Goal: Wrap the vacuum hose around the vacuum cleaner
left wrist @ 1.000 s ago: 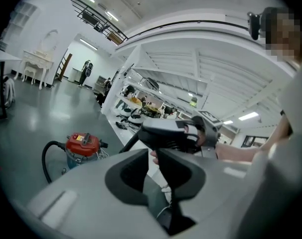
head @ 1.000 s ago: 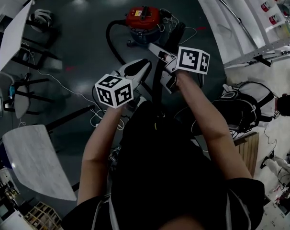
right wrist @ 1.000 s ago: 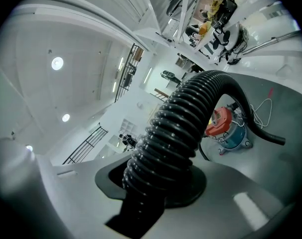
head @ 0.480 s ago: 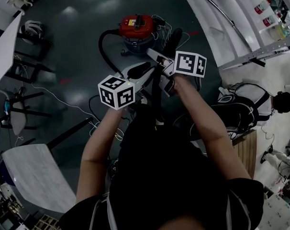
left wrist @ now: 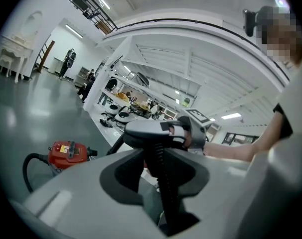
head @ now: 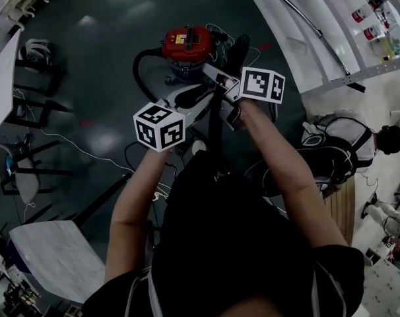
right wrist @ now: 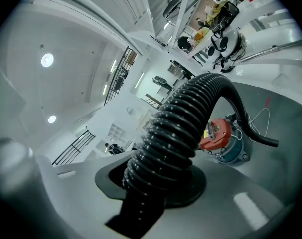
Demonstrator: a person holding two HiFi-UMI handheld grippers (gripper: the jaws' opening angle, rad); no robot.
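While my right gripper (right wrist: 158, 180) clamps its 2 jaws on the black ribbed vacuum hose (right wrist: 186, 118), my left gripper (left wrist: 155, 176) has just been opening; jaws apart, hose loose between them | red vacuum cleaner (head: 187, 41) upper centre of head view; hose arcs from its left side down to both grippers
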